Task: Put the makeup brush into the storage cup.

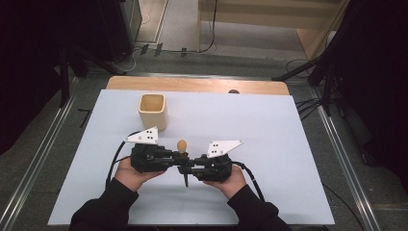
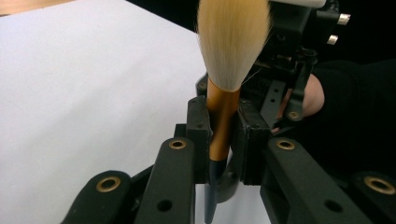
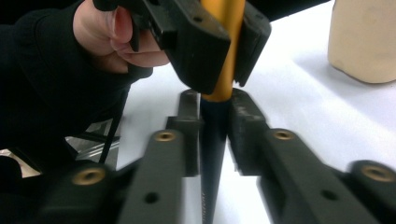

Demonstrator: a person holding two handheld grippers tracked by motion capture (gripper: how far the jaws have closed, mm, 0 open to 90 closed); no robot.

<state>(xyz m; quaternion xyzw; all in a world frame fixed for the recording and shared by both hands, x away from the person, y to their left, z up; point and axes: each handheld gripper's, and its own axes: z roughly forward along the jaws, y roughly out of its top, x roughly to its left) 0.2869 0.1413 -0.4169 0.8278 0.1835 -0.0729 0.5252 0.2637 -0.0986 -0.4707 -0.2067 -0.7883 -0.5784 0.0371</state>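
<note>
Two claws meet at the middle of the white surface (image 1: 269,144), each held in one of the person's hands, and a makeup brush (image 1: 183,153) stands upright between them. The left claw (image 1: 177,159) has its jaws pressed on the brush's orange ferrule (image 2: 219,126), just below the pale bristles (image 2: 233,42), which fan out above the pads; the dark pointed handle (image 2: 212,196) hangs down below the grip. The right claw (image 1: 188,169) sits lower on the same brush: in the right gripper view its jaws (image 3: 212,135) flank the dark handle just under the orange part, with a slight gap showing on one side, so the jaws are eased apart and the pads are not plainly pressing. The two claws point at each other, tips almost touching, the left one's jaws directly above the right one's. A cream square cup (image 1: 153,110) stands on the surface beyond the left claw, well apart from the brush.
</note>
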